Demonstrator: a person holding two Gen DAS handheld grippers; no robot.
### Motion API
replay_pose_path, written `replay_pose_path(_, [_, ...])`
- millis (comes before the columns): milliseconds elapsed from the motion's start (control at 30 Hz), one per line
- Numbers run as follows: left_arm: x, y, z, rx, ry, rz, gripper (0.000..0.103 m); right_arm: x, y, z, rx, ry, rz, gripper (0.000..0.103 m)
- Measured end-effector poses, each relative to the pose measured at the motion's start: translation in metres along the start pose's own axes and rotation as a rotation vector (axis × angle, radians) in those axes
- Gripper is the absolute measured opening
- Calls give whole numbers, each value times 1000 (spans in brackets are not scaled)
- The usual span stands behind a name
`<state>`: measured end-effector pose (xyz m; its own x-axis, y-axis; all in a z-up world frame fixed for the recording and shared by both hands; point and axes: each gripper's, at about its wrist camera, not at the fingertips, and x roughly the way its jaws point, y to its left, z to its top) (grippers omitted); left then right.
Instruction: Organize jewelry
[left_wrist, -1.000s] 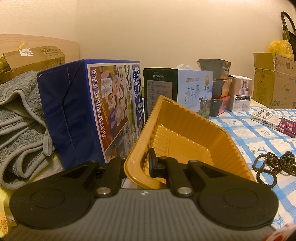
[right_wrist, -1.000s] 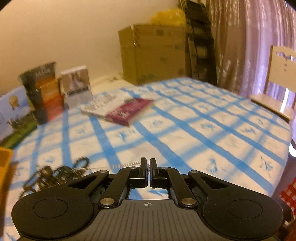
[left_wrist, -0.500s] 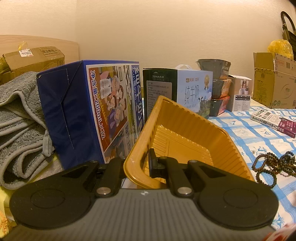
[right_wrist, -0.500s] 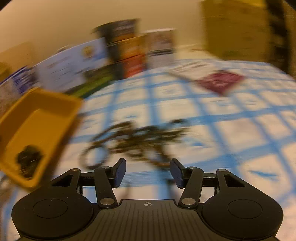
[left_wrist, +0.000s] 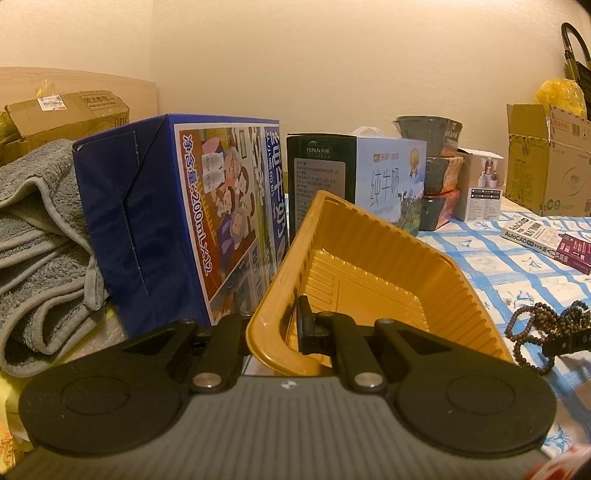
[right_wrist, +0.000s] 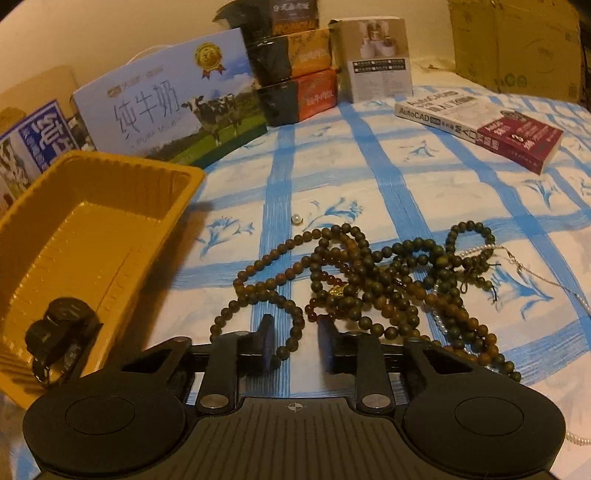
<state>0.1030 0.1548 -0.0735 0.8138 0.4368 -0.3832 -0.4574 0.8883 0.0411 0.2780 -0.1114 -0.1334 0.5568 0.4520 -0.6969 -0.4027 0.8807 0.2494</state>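
Note:
A yellow plastic tray (left_wrist: 373, 229) stands tilted, and my left gripper (left_wrist: 277, 328) is shut on its near rim, one finger inside and one outside. A tangle of dark brown and green bead strands (right_wrist: 369, 280) lies on the blue-checked cloth (right_wrist: 406, 173) to the tray's right. My right gripper (right_wrist: 295, 343) hangs low over the tangle's near left edge. Its jaws are closing, with one bead loop between the fingers (right_wrist: 266, 341) and the pads not pressing on it. In the left wrist view the beads (left_wrist: 532, 321) show at the right edge. The tray (right_wrist: 110, 162) holds no jewelry.
A loose pearl (right_wrist: 296, 219), a white pearl strand (right_wrist: 480, 251) and a thin silver chain (right_wrist: 535, 275) lie by the beads. Books (right_wrist: 480, 122) lie at the far right. Milk cartons (left_wrist: 177, 221), stacked boxes (right_wrist: 295, 62) and a grey towel (left_wrist: 40, 236) crowd the back and left.
My right gripper swung left and down from the books to the bead tangle. Its jaws opened wide, then narrowed. The left gripper and tray have not moved.

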Motion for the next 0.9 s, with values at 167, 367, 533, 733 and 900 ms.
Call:
replay_pose_path(167, [0,0,0,-3,2,0,9,-3,7,-4,-68,-2,-6,6])
replay_pose_path(367, [0,-1,-1,9,-8,3,9,-32,15,9,-72,-68,40,6])
replay_pose_path(533, [0,0,-2,3,-7,5,9,-57,42,29,-121,-126,115,6])
replay_pose_path(733, [0,-1,-1,1,4,8,9,-69,87,44,-123,-155,288,6])
replay_pose_path(900, [-1,-2,2,1,8,4,9,-59,128,47,-120,-123,434,6])
